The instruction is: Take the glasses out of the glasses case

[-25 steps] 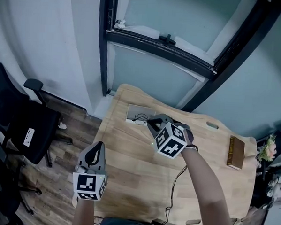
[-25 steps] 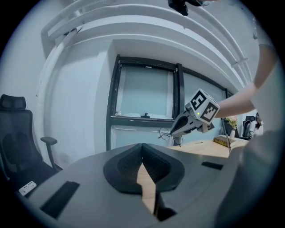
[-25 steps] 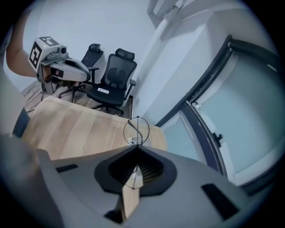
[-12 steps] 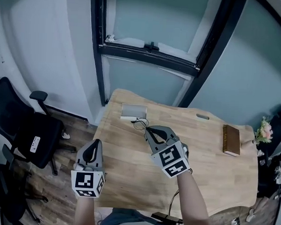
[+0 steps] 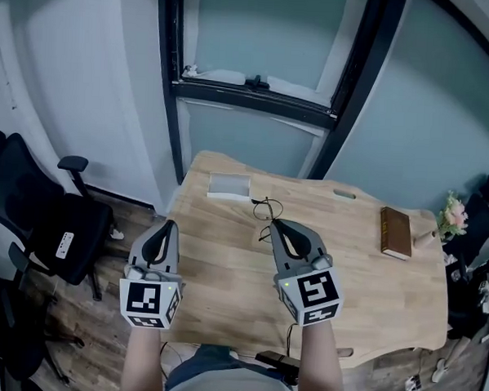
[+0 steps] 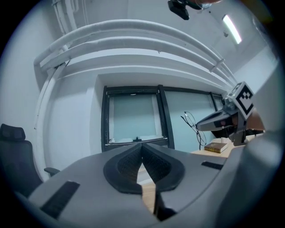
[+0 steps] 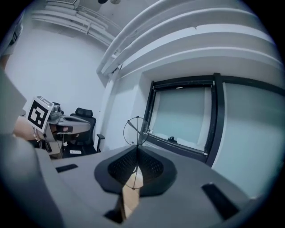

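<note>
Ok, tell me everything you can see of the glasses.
The glasses are a thin, dark wire frame with round, clear lenses. They look like metal. The right tool pinches them at its very tips, jaws closed on the frame. In the right gripper view one round lens stands above the tips and a fine wire runs down between the jaws. They are held in the air over the wooden table, apart from the grey glasses case lying near the far edge. Nothing else touches them.
</note>
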A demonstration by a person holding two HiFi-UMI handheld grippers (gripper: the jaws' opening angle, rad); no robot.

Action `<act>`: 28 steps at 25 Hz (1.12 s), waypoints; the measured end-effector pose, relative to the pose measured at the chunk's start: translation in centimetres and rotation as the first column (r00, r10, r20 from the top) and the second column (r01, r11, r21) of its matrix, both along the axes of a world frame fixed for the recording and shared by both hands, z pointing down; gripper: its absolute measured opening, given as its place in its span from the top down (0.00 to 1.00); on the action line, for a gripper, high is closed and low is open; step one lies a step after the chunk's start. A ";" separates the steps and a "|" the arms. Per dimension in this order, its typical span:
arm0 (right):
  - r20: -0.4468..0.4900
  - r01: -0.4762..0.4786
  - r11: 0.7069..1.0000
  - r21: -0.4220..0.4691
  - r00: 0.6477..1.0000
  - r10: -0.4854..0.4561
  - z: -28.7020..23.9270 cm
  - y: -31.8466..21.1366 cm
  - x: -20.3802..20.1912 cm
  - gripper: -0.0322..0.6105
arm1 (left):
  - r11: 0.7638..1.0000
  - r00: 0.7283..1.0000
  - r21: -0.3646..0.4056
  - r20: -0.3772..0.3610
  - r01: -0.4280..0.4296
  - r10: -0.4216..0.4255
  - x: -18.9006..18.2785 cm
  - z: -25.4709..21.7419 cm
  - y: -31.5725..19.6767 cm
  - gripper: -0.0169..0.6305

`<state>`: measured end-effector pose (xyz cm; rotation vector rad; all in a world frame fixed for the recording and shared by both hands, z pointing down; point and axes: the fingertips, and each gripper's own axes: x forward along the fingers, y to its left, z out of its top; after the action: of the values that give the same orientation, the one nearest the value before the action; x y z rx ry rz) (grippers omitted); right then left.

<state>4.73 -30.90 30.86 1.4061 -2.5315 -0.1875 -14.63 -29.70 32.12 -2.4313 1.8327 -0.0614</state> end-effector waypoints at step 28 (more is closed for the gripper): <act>0.068 -0.131 0.980 0.149 0.990 0.122 -4.1 4.2 2.8 0.93 | 0.990 1.000 0.140 0.028 -0.015 0.011 0.8 -6.5 2.6 0.95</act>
<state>7.53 -26.74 26.74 1.6472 -2.5096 -0.3289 -13.82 -27.06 25.63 -2.3358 1.7468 0.0343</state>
